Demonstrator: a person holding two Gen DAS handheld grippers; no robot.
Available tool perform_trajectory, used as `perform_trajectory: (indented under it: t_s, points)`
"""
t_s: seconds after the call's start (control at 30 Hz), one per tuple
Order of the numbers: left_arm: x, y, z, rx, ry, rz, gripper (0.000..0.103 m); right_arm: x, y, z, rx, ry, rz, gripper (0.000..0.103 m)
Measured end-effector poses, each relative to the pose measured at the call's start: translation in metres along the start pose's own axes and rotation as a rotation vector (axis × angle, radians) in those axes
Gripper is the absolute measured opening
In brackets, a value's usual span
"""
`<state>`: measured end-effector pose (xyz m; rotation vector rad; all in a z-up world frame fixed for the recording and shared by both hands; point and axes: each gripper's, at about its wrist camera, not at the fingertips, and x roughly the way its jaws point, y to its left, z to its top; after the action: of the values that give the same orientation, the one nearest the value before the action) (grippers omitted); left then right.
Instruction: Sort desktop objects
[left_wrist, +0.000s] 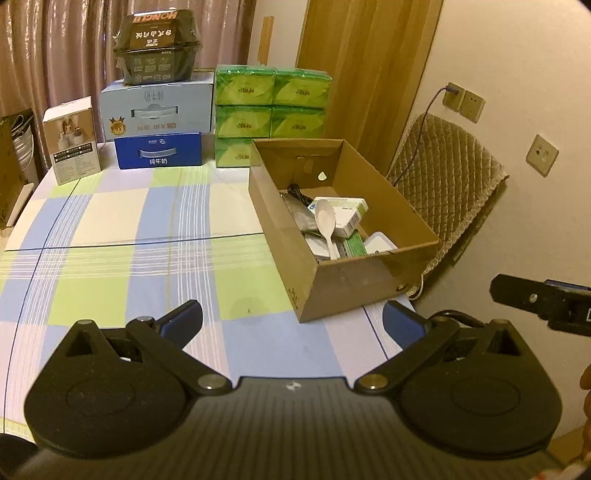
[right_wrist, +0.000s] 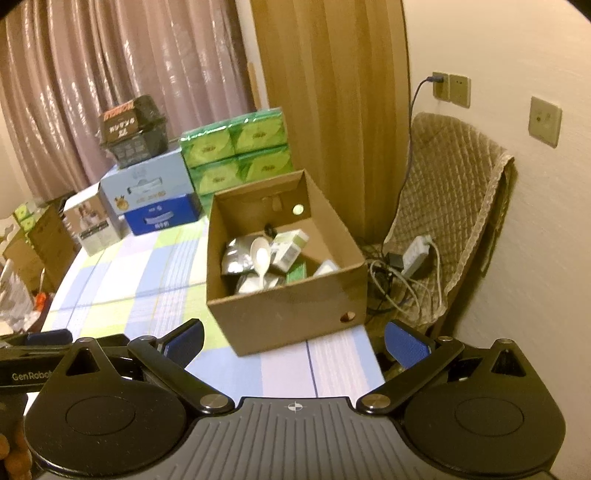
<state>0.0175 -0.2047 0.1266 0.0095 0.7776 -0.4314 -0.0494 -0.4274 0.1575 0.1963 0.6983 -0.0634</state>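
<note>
An open cardboard box (left_wrist: 354, 284) (right_wrist: 291, 314) stands on the right part of the checked tablecloth (left_wrist: 122, 229) (right_wrist: 147, 273). Inside it lie a white plastic spoon (left_wrist: 327, 221) (right_wrist: 260, 258), small white cartons (left_wrist: 351, 212) (right_wrist: 290, 249), silver pouches (right_wrist: 234, 258) and a green packet (left_wrist: 355, 243). My left gripper (left_wrist: 291, 321) hovers open above the cloth, just short of the box's near left corner, with nothing between its blue pads. To the box's near side, my right gripper (right_wrist: 293, 338) is open and holds nothing. The right gripper's finger (left_wrist: 532, 297) shows at the right edge of the left wrist view.
Along the table's far edge stand green tissue packs (left_wrist: 271, 110) (right_wrist: 236, 151), blue milk cartons (left_wrist: 159, 122) (right_wrist: 151, 192) with a black noodle box (left_wrist: 159, 48) on top, and a small white carton (left_wrist: 72, 140). A quilted chair (left_wrist: 447, 177) (right_wrist: 443, 221) with cables stands by the wall.
</note>
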Motion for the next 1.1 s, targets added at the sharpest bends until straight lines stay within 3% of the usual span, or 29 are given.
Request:
perform_trajectory:
  t_s: [0.23,1.1]
  points:
    - [-0.001,-0.002,-0.011,-0.012,0.028,0.027,0.102,-0.008,0.006,-0.001,-0.043,-0.002,0.009,0.101]
    - [-0.009,-0.021,-0.018,0.009,0.056,-0.025,0.102,-0.009,0.005,-0.01,-0.071,0.039,-0.015,0.101]
